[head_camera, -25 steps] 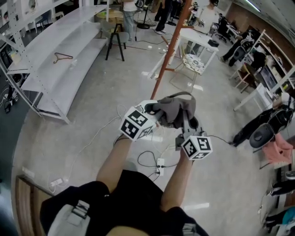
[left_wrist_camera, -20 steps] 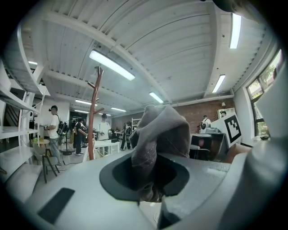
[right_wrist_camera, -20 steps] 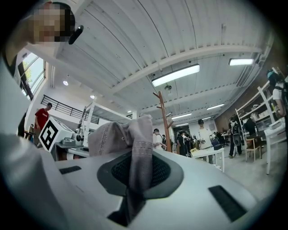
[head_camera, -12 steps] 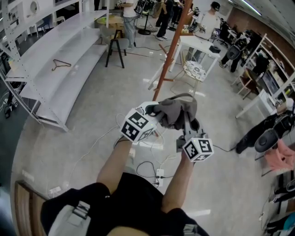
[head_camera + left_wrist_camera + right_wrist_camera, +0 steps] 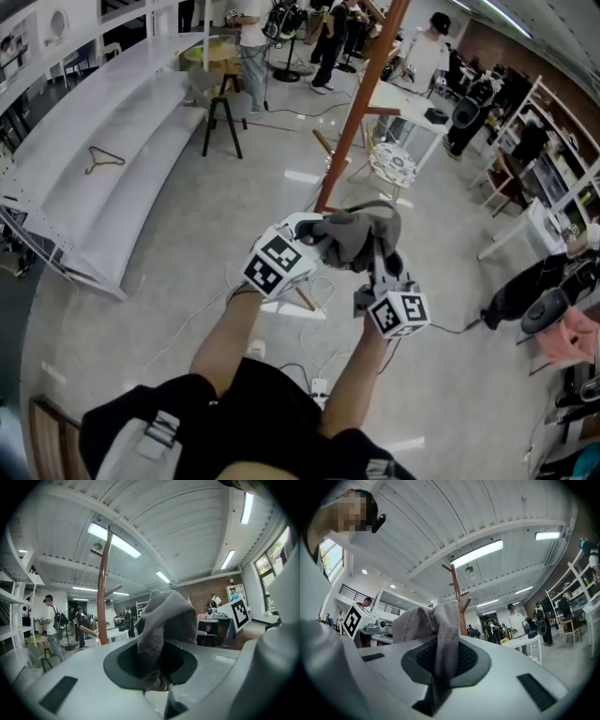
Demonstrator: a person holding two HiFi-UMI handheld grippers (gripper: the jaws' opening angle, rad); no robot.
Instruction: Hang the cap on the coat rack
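Note:
A grey cap [image 5: 360,234] hangs in the air between my two grippers, in front of the person. My left gripper [image 5: 316,234] is shut on the cap's left side; the cloth [image 5: 161,634] bunches up out of its jaws. My right gripper [image 5: 382,265] is shut on a fold of the cap [image 5: 440,644]. The brown wooden coat rack [image 5: 361,103] stands on the floor just beyond the cap, its pole slanting up to the top edge. In the gripper views the coat rack [image 5: 102,583] [image 5: 457,592] rises behind the cap with bare pegs.
White tiered shelves [image 5: 122,159] with a hanger [image 5: 101,159] run along the left. A black stool [image 5: 217,112], a white table [image 5: 412,94] and a wire chair [image 5: 394,164] stand near the rack. Cables [image 5: 309,356] lie on the floor. People stand at the back; shelving lines the right.
The view has moved forward towards the coat rack. Both grippers keep their hold on the cap and stay in the same pose.

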